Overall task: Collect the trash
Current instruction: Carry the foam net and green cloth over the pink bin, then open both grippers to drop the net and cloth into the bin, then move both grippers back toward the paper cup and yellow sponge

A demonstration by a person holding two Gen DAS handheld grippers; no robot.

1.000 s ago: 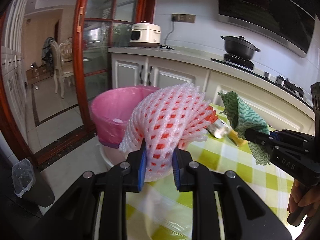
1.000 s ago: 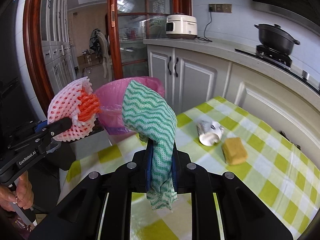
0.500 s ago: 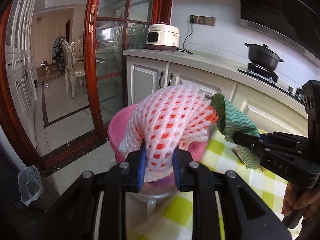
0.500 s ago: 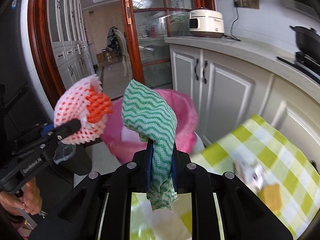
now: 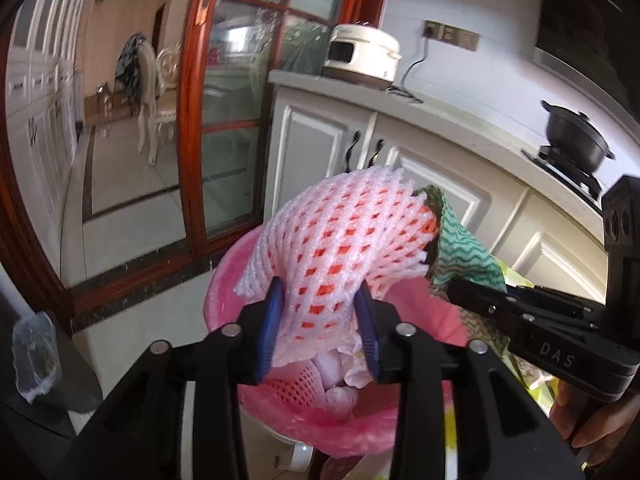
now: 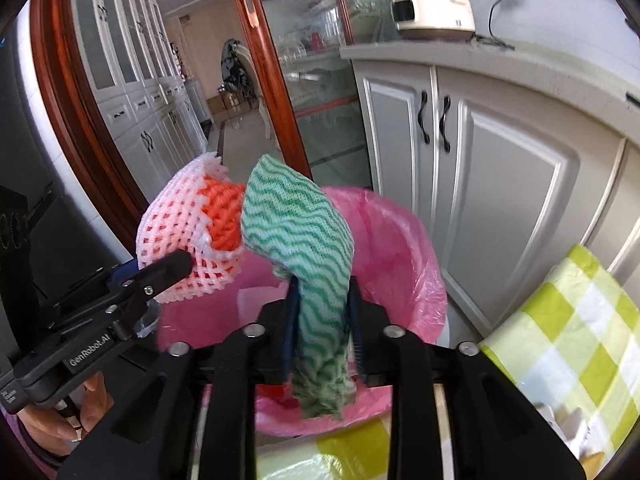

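The left gripper (image 5: 320,324) pinches a pink-and-orange foam fruit net (image 5: 344,248) between its blue pads, jaws drawn in just enough to squeeze the soft mesh. The right gripper (image 6: 322,320) is likewise clamped on a green wavy-striped cloth (image 6: 304,240), which folds over above the fingers and hangs in a tail below them. The two pieces are held side by side, touching or nearly so.

Both sit directly above the pink-lined trash bin (image 6: 408,240), the net over the side of its opening nearer the glass door and the cloth over its middle. Inside the bin there is already some white crumpled material and what looks like pink mesh (image 5: 304,380), though the view past the fingers is too cramped to say exactly what it is.

As a judgement, these two items are at the drop point and only need releasing. The corner of the green-checked table (image 6: 568,308) beside the bin shows little of its surface, so whether more trash waits there cannot be told.
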